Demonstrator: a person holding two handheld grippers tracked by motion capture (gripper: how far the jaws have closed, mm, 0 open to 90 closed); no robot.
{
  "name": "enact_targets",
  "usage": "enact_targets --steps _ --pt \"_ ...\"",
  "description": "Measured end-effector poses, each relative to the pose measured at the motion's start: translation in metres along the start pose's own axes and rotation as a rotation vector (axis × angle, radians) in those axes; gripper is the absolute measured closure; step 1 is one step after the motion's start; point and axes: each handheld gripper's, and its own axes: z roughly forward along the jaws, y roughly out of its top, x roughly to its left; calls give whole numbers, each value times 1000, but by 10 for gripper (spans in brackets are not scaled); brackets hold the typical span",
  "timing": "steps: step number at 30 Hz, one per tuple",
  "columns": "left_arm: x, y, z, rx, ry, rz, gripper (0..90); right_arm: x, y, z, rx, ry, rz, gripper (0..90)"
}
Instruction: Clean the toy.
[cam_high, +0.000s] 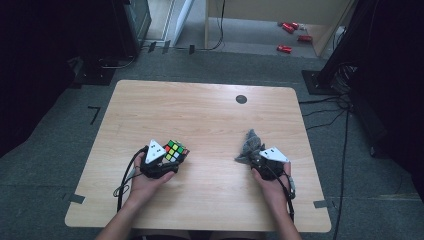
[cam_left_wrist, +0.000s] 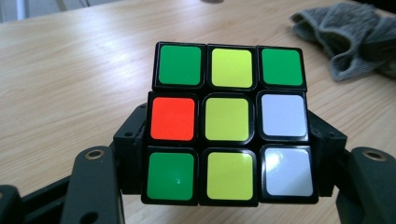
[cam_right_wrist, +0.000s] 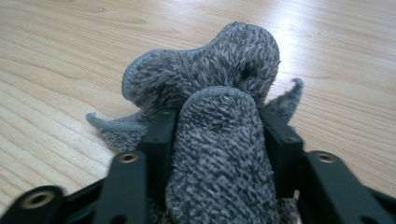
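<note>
A scrambled Rubik's cube (cam_high: 176, 150) is low over the front left of the wooden table (cam_high: 200, 110), and my left gripper (cam_high: 169, 161) is shut on it. In the left gripper view the cube (cam_left_wrist: 229, 70) shows a face of green, yellow, orange and white stickers, with the black fingers (cam_left_wrist: 133, 140) pressed against both of its sides. At the front right, a crumpled grey knitted cloth (cam_high: 249, 144) lies on the table. My right gripper (cam_high: 257, 159) is shut on its near end. In the right gripper view a roll of the cloth (cam_right_wrist: 219, 70) fills the gap between the jaws.
A small black round disc (cam_high: 241, 99) sits near the table's far edge. Beyond the table, red objects (cam_high: 291, 37) lie on the floor and cables (cam_high: 325, 107) trail at the right. Dark equipment stands at both far corners.
</note>
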Motion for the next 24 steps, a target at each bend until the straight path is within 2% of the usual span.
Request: enact_targets --steps 1,2,3,6,13,16,19,24 --pt "0 0 0 0 0 0 338 1 0 0 0 2 -2 472" --pt "2 -1 3 25 3 -9 338 1 0 0 0 2 -2 472" --pt "3 -2 4 36 9 -11 338 2 0 1 -1 -9 -7 339" --pt "5 -3 8 71 14 -12 337 5 2 0 8 -29 -6 244" --pt "10 -7 18 123 33 -3 337 6 5 -6 -22 -7 39 142" --pt "11 -8 22 129 35 -14 337 6 4 -10 -23 0 44 131" --pt "10 -8 24 132 35 -11 337 6 4 -13 -35 4 41 130" --pt "10 -6 27 139 37 -12 336 6 4 -17 -26 22 44 128"
